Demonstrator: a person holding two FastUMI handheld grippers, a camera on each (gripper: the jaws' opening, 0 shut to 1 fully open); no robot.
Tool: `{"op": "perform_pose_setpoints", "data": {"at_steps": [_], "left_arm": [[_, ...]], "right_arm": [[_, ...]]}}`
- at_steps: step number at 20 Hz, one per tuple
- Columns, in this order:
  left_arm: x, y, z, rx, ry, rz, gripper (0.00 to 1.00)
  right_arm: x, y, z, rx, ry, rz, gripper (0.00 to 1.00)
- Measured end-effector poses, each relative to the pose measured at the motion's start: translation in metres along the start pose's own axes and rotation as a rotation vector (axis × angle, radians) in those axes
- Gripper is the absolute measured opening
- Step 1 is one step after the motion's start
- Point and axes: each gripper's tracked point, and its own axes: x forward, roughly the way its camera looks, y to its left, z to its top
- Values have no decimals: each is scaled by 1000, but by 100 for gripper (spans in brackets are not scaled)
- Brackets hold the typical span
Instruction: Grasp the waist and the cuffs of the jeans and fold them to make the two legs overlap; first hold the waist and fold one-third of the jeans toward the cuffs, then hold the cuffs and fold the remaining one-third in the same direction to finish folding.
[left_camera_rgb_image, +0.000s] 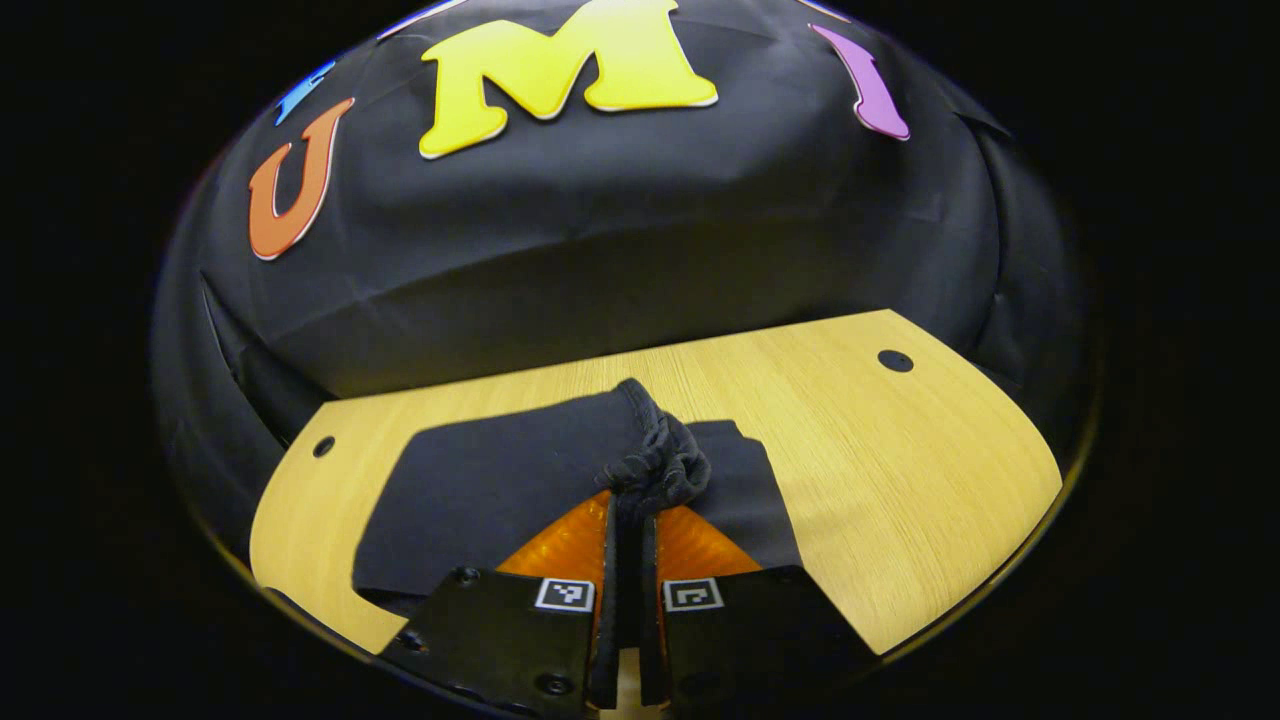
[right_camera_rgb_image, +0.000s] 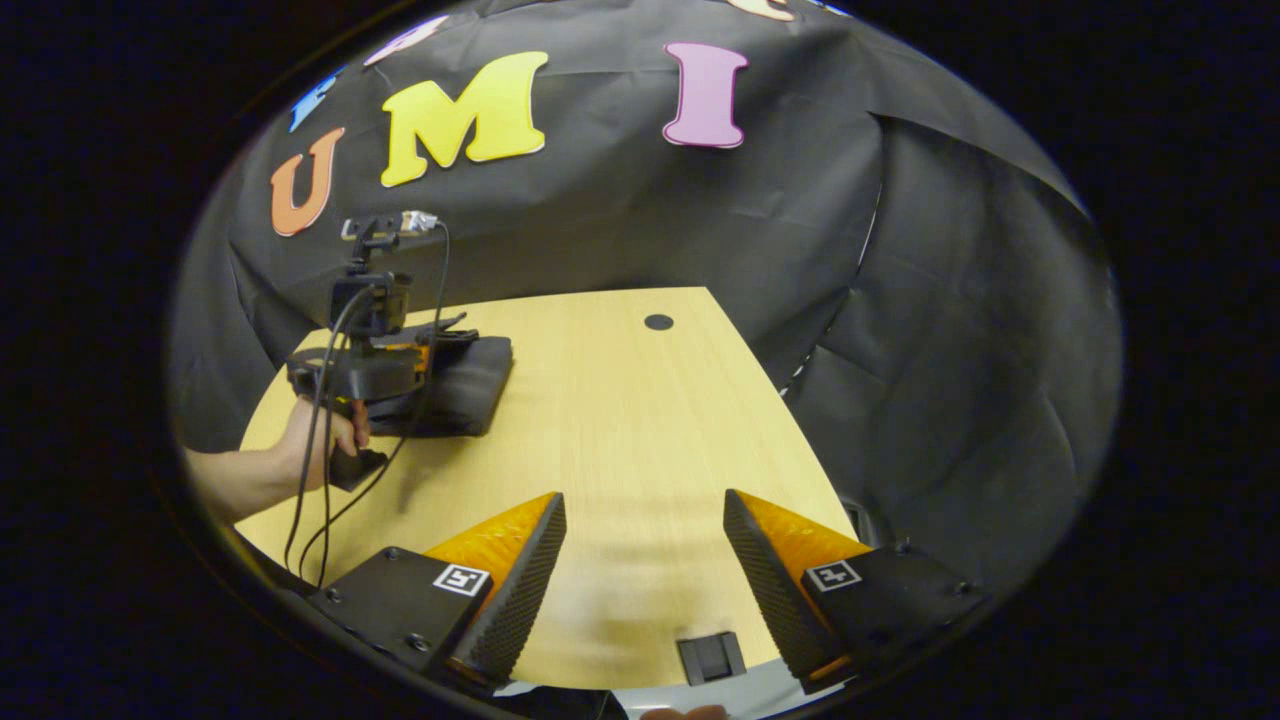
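The dark denim jeans (left_camera_rgb_image: 500, 480) lay as a compact folded stack on the pale wood-grain surface (left_camera_rgb_image: 900, 470), so the folding looked almost finished. The left tongs (left_camera_rgb_image: 628, 525) were clenched on a bunched edge of the fabric, probably the cuffs, at the stack's near side. What seemed left was to lay that edge down and let go. The right tongs (right_camera_rgb_image: 645, 560) hung released over bare wood, well apart from the jeans.
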Motion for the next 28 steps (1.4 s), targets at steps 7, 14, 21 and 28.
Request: {"op": "perform_pose_setpoints", "data": {"at_steps": [7,14,21,28], "left_arm": [[-5,-20,-22,-69,57,-5,35],[-79,-27,32,-131,-67,-81,100],[-227,87,149,-226,-462,-59,100],[-391,242,120,-182,-670,68,99]], "right_arm": [[19,15,1,-15,19,64,99],[18,50,42,-53,-101,159,94],[-65,136,117,-112,-428,257,99],[-185,208,113,-156,-613,321,98]]}}
